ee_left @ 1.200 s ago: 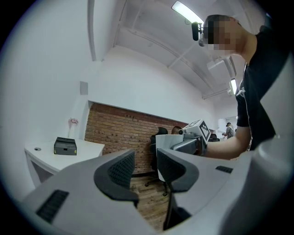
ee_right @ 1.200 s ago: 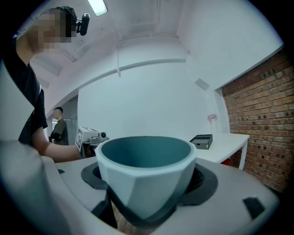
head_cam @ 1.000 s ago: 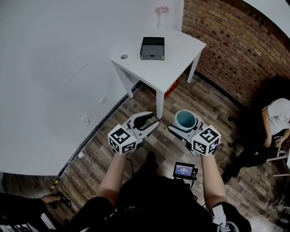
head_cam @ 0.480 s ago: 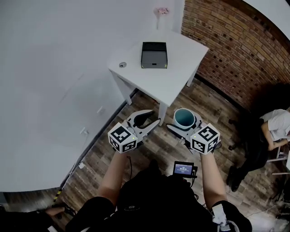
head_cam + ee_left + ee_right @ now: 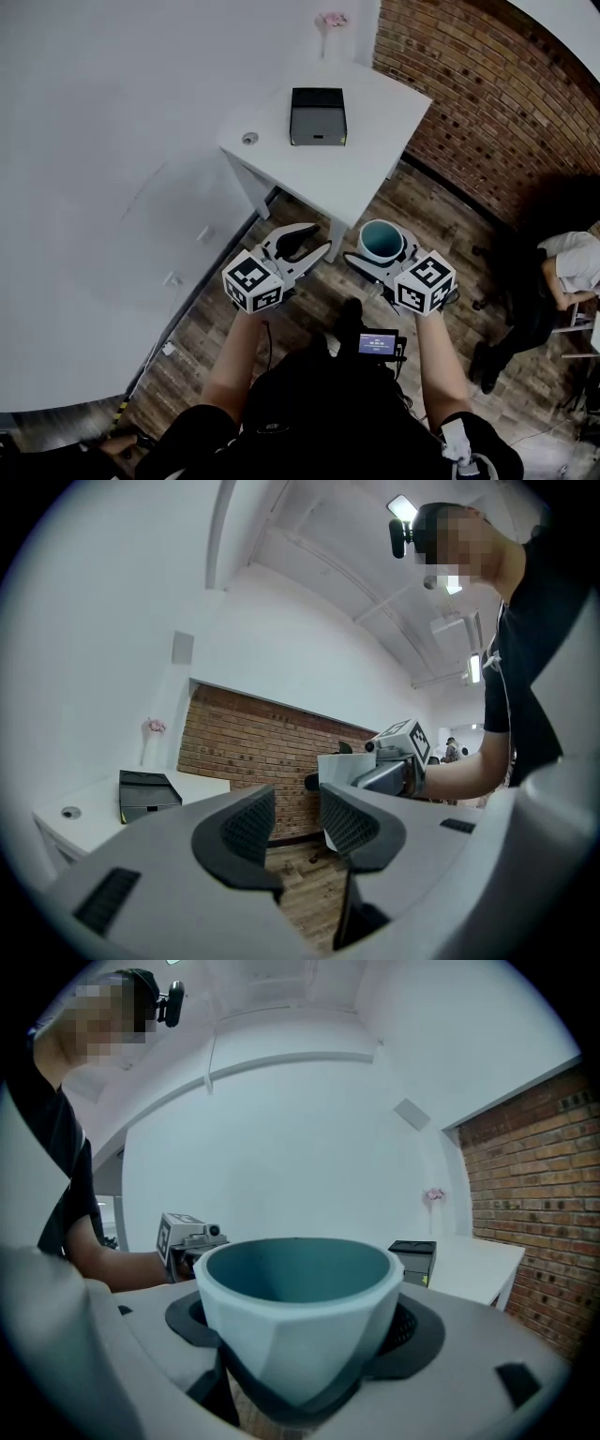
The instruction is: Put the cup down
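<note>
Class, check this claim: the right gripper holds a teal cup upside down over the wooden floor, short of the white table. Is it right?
Not quite. The cup is upright, mouth facing up, as the right gripper view shows. The right gripper does hold it over the wooden floor, short of the white table.

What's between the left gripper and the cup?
Nothing. Head view shows only wood floor in the gap between the open left gripper and the cup, which the right gripper holds.
</note>
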`<state>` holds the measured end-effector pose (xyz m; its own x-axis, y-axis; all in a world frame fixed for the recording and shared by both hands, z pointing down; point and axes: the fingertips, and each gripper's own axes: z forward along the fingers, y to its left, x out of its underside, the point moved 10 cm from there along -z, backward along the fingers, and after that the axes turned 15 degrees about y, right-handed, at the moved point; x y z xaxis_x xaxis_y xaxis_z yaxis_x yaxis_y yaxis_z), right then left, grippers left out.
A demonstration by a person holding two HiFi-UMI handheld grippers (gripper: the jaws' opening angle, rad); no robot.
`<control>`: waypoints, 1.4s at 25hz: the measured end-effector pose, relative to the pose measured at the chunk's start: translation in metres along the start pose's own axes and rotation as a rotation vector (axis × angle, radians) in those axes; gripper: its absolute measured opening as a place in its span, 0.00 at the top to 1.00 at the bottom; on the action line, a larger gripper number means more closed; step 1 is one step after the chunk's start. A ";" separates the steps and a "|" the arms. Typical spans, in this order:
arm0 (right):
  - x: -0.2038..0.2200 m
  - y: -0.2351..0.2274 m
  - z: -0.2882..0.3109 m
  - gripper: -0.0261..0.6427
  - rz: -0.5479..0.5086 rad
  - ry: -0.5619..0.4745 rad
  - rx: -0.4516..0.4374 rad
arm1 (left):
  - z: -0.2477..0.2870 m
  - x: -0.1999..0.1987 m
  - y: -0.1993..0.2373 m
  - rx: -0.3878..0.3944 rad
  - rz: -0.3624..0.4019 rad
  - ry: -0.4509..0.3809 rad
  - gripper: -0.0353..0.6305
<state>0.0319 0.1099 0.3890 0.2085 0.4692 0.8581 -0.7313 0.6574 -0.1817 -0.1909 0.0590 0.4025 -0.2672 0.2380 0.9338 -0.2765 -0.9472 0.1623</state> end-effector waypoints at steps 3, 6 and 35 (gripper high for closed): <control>0.002 -0.010 0.006 0.36 0.006 0.002 -0.002 | 0.007 0.002 0.008 0.001 -0.002 0.009 0.74; 0.000 -0.022 0.012 0.36 0.006 -0.003 -0.007 | 0.014 0.002 0.017 -0.004 -0.004 0.017 0.73; -0.080 -0.224 0.078 0.36 -0.023 -0.015 -0.133 | 0.140 -0.069 0.163 -0.120 -0.037 0.050 0.73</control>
<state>0.1289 -0.1208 0.3986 0.2140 0.4451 0.8695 -0.6336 0.7407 -0.2233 -0.0884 -0.1417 0.4089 -0.2999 0.2851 0.9104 -0.3948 -0.9058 0.1537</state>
